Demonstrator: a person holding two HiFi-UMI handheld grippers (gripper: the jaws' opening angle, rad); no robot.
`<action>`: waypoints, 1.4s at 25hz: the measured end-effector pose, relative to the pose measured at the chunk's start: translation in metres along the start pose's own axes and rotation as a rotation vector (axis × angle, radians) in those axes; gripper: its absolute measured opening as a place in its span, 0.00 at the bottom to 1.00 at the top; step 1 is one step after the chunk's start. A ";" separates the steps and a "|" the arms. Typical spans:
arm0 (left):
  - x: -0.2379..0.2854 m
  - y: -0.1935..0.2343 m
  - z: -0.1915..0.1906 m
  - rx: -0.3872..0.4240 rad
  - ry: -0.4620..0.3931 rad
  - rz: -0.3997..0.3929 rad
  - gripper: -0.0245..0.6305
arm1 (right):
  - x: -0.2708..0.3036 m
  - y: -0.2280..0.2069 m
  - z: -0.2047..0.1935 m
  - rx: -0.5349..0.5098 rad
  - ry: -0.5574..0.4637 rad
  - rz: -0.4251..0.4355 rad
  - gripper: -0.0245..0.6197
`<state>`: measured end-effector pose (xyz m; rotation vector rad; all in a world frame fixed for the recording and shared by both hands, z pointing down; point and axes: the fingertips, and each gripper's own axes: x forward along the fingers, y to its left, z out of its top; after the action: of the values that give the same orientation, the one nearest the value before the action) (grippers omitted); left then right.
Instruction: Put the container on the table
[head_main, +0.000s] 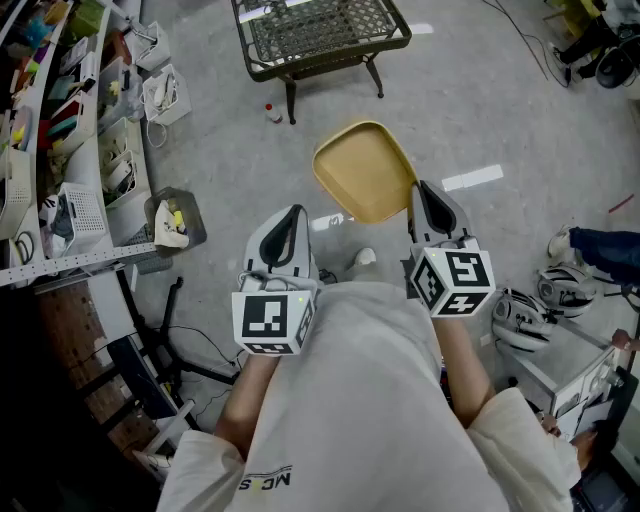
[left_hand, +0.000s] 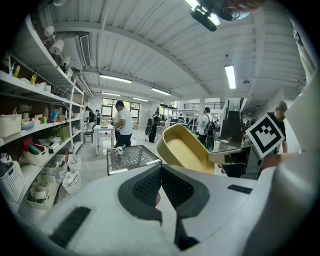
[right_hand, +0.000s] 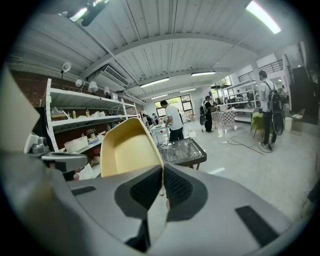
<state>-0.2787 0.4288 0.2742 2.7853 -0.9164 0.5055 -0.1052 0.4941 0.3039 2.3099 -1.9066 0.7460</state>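
Right gripper (head_main: 425, 195): fingers (right_hand: 146, 187) clamped on the near rim of the yellow container (head_main: 365, 170). The container is in the air over the floor (head_main: 470, 110), tilted, with its open side facing the person. Left gripper (head_main: 290, 222): fingers (left_hand: 145, 186) pressed together with nothing between them, near the container but apart from it. The mesh counter (head_main: 320, 30) stands ahead, apart from the container. Shelves (head_main: 70, 150) on the left.

Floor (head_main: 480, 110), grey concrete: mesh-topped metal table (head_main: 320, 35) stands on it; small bottle (head_main: 272, 113) beside table leg; shelving unit (head_main: 70, 150) along left.
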 end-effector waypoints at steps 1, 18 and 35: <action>0.005 -0.006 0.002 0.003 0.002 0.004 0.07 | 0.001 -0.007 0.002 0.001 -0.002 0.006 0.08; 0.092 -0.009 0.007 -0.050 0.034 0.042 0.07 | 0.057 -0.089 0.033 0.003 0.001 0.018 0.08; 0.330 0.198 0.122 -0.072 -0.022 -0.011 0.07 | 0.328 -0.080 0.151 -0.008 0.024 -0.023 0.08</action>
<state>-0.1163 0.0591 0.2918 2.7353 -0.9051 0.4326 0.0585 0.1630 0.3206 2.3036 -1.8665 0.7586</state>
